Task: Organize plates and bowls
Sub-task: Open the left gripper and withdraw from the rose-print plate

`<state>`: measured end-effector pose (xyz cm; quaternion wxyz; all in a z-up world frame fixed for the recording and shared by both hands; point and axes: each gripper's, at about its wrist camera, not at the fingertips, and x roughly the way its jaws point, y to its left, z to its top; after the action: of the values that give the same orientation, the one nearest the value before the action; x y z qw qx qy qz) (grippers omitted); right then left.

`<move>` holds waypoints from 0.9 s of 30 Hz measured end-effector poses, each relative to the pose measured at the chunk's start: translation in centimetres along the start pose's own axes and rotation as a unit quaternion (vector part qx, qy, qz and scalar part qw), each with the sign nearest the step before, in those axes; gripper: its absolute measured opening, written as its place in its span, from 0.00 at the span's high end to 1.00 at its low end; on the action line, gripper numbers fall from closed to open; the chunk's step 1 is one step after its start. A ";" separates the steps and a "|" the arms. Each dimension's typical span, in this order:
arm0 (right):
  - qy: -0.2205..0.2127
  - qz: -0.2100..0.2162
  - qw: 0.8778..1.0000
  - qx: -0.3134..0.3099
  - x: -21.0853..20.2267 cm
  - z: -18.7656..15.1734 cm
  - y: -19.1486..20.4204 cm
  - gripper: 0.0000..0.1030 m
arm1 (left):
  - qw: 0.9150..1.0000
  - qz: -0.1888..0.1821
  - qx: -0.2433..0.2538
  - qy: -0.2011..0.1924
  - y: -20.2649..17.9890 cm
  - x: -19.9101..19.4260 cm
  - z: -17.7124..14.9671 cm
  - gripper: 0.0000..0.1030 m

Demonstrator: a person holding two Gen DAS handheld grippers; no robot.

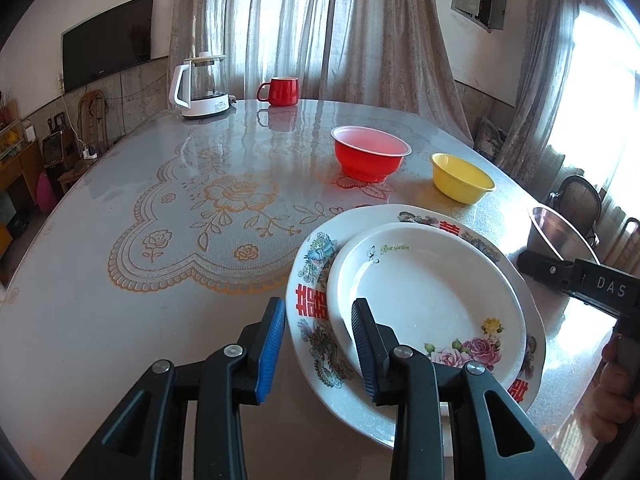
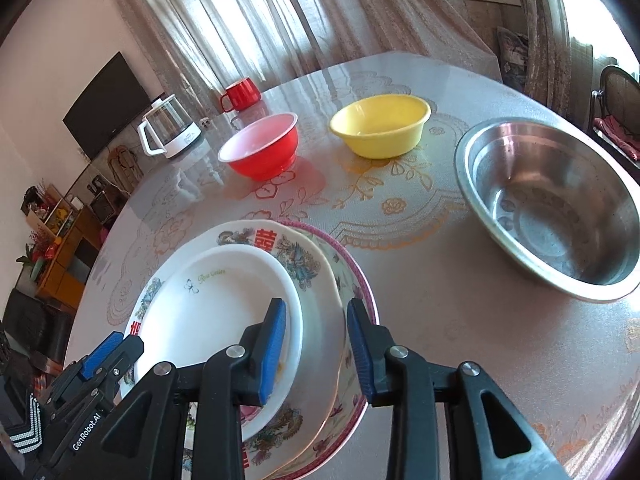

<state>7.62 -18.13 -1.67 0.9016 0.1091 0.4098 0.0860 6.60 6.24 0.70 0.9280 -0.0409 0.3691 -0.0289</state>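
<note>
A small white rose plate (image 1: 432, 292) lies on a bigger plate with red characters (image 1: 308, 264). Both rest on a pink-rimmed plate (image 2: 360, 276) on the table. My left gripper (image 1: 318, 340) straddles the stack's left rim, open, its pads not pressing. My right gripper (image 2: 316, 344) straddles the opposite rim, also open, one finger over the small plate and one outside the pink rim. Beyond the stack stand a red bowl (image 1: 370, 156) and a yellow bowl (image 1: 462, 178). A steel bowl (image 2: 552, 204) sits to the right.
A glass kettle (image 1: 202, 88) and a red mug (image 1: 280, 91) stand at the table's far edge before the curtains. The round table (image 1: 120, 320) has a floral lace cover. A chair (image 2: 616, 92) stands beyond the steel bowl.
</note>
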 end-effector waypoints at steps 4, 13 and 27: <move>-0.024 -0.045 0.999 0.001 -1.1 0.7 -0.7 0.67 | 1.000 0.002 -0.001 0.002 0.0 0.1 0.1 0.67; 0.013 -0.034 0.999 0.008 1.1 -0.4 -1.1 0.66 | 1.000 0.007 0.010 0.009 -0.7 1.0 0.5 0.66; -0.012 -0.056 0.998 -0.030 -0.4 -0.9 0.0 0.66 | 1.000 0.023 0.011 0.001 -0.6 -0.6 0.2 0.61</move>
<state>6.68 -18.11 -2.02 0.9125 0.0601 0.4019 0.0461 6.24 5.66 1.34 0.9284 -0.0224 0.3708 -0.0114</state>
